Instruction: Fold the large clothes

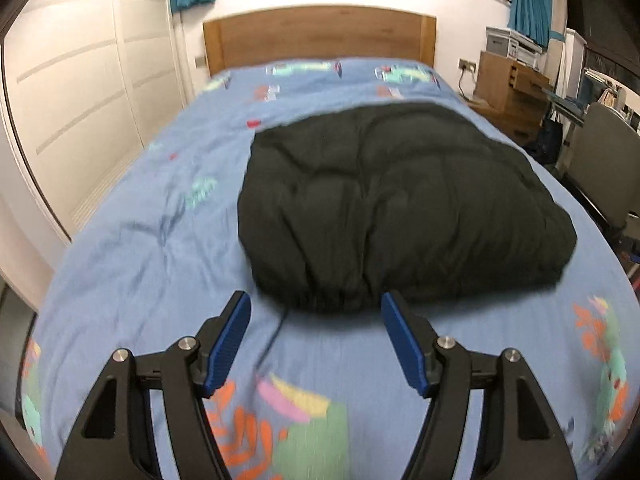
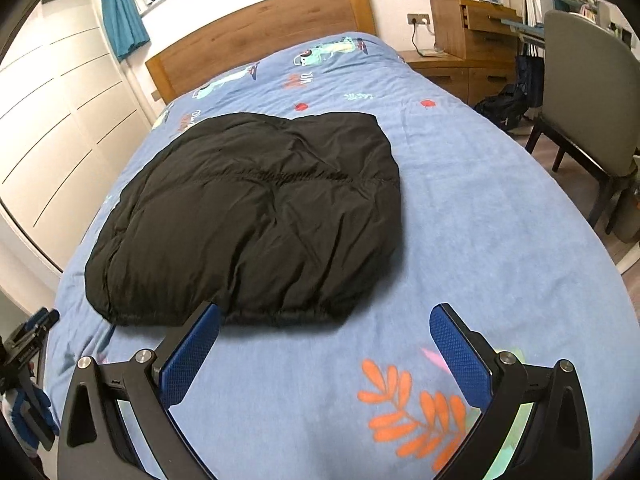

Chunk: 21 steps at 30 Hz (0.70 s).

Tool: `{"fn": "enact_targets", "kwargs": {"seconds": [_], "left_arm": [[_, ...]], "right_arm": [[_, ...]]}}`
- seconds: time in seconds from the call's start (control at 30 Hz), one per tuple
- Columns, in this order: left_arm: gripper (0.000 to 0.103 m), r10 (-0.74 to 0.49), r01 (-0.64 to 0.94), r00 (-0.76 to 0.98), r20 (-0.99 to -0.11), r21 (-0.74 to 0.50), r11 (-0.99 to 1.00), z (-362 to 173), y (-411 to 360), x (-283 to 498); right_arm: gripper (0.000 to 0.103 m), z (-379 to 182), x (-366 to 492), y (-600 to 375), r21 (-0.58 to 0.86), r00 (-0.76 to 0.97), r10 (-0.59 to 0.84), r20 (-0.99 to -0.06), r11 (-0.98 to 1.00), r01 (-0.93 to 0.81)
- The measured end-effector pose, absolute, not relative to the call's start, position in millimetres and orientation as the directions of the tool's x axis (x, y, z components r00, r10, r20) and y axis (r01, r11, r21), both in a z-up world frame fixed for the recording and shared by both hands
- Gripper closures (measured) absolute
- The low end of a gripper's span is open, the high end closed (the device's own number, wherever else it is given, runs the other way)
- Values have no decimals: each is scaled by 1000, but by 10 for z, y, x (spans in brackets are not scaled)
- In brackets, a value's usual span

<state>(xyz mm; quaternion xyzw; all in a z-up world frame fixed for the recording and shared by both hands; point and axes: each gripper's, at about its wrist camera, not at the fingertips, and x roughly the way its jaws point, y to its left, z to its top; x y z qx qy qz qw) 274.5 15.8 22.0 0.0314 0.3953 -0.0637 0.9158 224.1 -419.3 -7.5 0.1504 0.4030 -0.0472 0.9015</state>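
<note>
A black puffer jacket [image 1: 396, 204] lies folded into a compact bundle on the blue patterned bed cover [image 1: 140, 240]. It also shows in the right wrist view [image 2: 256, 216], on the cover [image 2: 500, 220]. My left gripper [image 1: 316, 312] is open and empty, just short of the jacket's near elastic hem. My right gripper [image 2: 326, 320] is open and empty, its left finger [image 2: 192, 352] close to the hem's near edge. Neither gripper touches the jacket.
A wooden headboard [image 1: 320, 36] stands at the far end. White wardrobe doors [image 1: 80, 100] run along the left. A grey chair [image 2: 588, 92], a wooden desk [image 2: 468, 32] and a dark bag [image 2: 504, 104] stand right of the bed.
</note>
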Motion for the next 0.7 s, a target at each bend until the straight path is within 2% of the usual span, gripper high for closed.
{"fn": "enact_targets", "kwargs": {"seconds": [0.1,0.27,0.5,0.7], "left_arm": [[37,-106,118,652,-751,-38,992,93,340,2635],[37,-199,100,591,-782,-174,980,-101,684,2633],[37,-185,17,557,-810,-211,977,-386,960,2767],[37,-195,-37,577,-793,-264,964,-444,1162,2912]], "right_arm": [[0,-124,2145,-4218,257,659,64,-749,945,201],[1,-256,2124,-4300,287,643,80,-762,931,224],[1,-442,2213,-4457,330,634,109,-766,913,241],[0,-525,2349,-4641,392,644,145,-751,883,258]]}}
